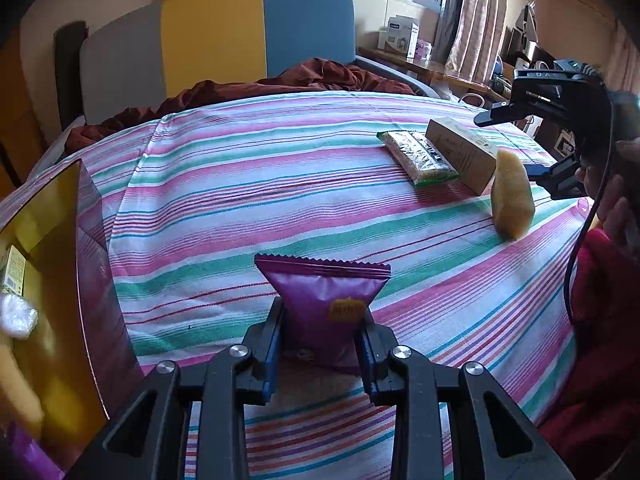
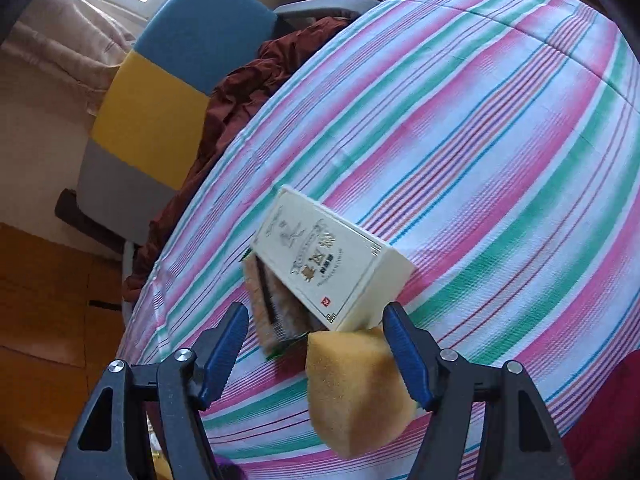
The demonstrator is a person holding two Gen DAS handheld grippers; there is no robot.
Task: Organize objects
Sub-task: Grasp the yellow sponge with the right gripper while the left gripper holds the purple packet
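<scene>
My left tool [image 1: 320,334] pinches the light, crinkly purple foil snack packet [image 1: 326,304] low above the striped bed, while my right tool [image 2: 316,344], jaws wide, straddles the soft yellow sponge wedge [image 2: 356,392], best squeezed mid-body.

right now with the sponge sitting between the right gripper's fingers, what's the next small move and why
Probably close the right gripper on the yellow sponge. Its jaws stand open around the sponge, which touches only one pad, with a clear gap on the other side. The left gripper already pinches the purple packet, so it can wait beside the gold box.
</scene>
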